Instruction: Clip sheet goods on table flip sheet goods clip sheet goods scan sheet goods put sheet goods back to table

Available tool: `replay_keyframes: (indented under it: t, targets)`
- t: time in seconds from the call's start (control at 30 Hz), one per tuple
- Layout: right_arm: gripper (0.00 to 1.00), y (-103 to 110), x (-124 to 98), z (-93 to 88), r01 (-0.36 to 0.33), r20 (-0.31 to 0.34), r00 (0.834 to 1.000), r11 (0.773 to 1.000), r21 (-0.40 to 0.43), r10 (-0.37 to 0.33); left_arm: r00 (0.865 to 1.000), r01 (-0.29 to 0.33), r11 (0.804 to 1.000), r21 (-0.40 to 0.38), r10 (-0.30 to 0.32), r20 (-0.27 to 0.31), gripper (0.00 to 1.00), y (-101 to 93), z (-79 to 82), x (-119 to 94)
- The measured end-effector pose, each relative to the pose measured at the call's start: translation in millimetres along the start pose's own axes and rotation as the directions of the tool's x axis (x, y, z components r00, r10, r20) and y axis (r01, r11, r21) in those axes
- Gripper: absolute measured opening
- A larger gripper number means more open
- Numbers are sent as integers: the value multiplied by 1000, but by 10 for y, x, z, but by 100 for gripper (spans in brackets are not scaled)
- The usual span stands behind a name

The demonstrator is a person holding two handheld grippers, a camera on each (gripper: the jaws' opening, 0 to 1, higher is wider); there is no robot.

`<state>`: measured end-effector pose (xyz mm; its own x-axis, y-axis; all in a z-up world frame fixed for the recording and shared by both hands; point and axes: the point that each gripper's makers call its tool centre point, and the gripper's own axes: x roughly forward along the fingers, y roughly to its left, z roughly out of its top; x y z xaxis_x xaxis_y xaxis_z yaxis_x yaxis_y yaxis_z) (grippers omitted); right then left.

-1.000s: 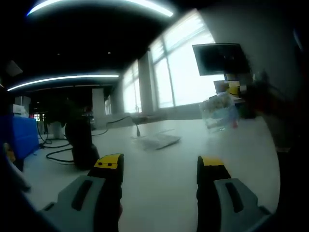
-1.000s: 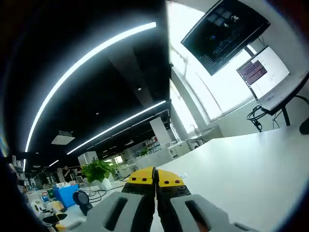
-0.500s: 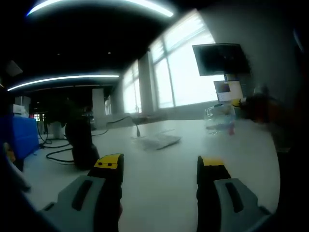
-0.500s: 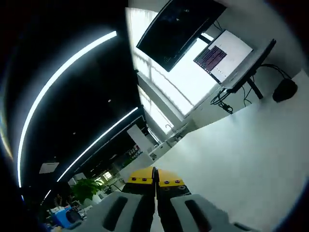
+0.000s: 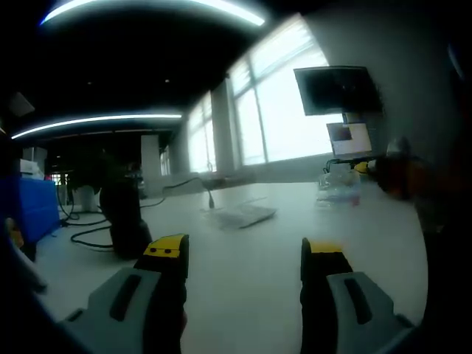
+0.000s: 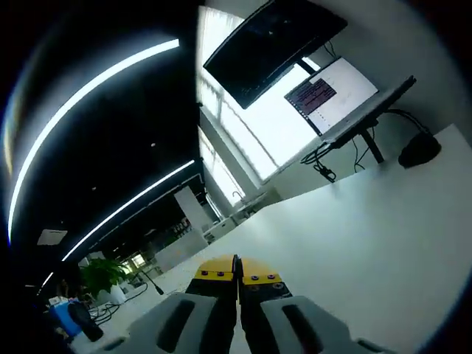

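My left hand-held gripper [image 5: 243, 254] sits low over the white table [image 5: 251, 287], yellow-tipped jaws spread wide with nothing between them. Near the table's left edge in the left gripper view I note a dark upright object [image 5: 125, 221] with black cables [image 5: 88, 232] trailing from it. A pale flat item [image 5: 240, 215], too blurred to identify, lies mid-table ahead of the jaws. Toward the far right corner I see the sheet goods [image 5: 338, 186], a clear packet with a pink spot; it is too small and blurred to tell whether it rests on the table or is held just above it. A dark wall screen [image 5: 335, 88] hangs above it.

My right hand-held gripper [image 6: 237, 274] has its jaws pressed together; I cannot tell whether anything thin is pinched there. In the right gripper view, a lit monitor [image 6: 328, 92] on a stand rises at the table's far edge, below a dark screen [image 6: 269, 40], and a small black object [image 6: 419, 150] sits on the table just right of the stand.
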<state>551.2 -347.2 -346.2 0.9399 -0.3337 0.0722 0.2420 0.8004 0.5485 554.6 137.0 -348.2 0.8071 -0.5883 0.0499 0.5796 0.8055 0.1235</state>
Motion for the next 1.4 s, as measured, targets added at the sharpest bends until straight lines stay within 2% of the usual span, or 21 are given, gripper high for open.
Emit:
replay_keyframes:
  t: [0.1, 0.43, 0.7, 0.87, 0.93, 1.0, 1.07, 1.1, 1.27, 1.4]
  targets:
    - [0, -23, 4, -40, 4, -13, 1000, 1000, 22, -4, 1000, 0, 1000, 0, 0, 1, 54, -2, 2, -2]
    - [0, -2, -18, -51, 13, -8, 1000, 999, -33, -13, 1000, 0, 1000, 0, 0, 0, 54, -7, 2, -4]
    - [2, -113, -12, -88, 46, -37, 998, 999, -15, -46, 1000, 0, 1000, 1, 0, 0, 54, -8, 4, -4]
    - [26, -24, 2, -56, 19, -15, 1000, 999, -36, -20, 1000, 0, 1000, 0, 0, 0, 54, -6, 4, -3]
    - [33, 19, 4, -71, 8, -12, 1000, 999, -46, -9, 1000, -1, 1000, 0, 1, 1, 54, -5, 4, -3]
    - [48, 56, 0, -71, -3, -4, 1000, 998, -55, 3, 1000, -1, 1000, -1, 1, 1, 54, -4, 5, -3]
    - [72, 103, 12, -7, -22, 36, 999, 999, -32, 23, 1000, 0, 1000, 0, 0, 2, 54, -4, 5, -2]
    - [78, 120, 14, 5, -29, 41, 999, 999, -41, 31, 1000, 0, 1000, 0, 0, 2, 54, -6, 6, -2]
    - [86, 269, -2, 54, -70, 50, 996, 990, -124, 77, 1000, 0, 1000, 1, 0, 2, 54, -6, 5, 0]
    - [88, 358, -1, 56, -87, 38, 995, 974, -210, 97, 1000, -2, 1000, 2, 2, -1, 54, -4, 1, 2]
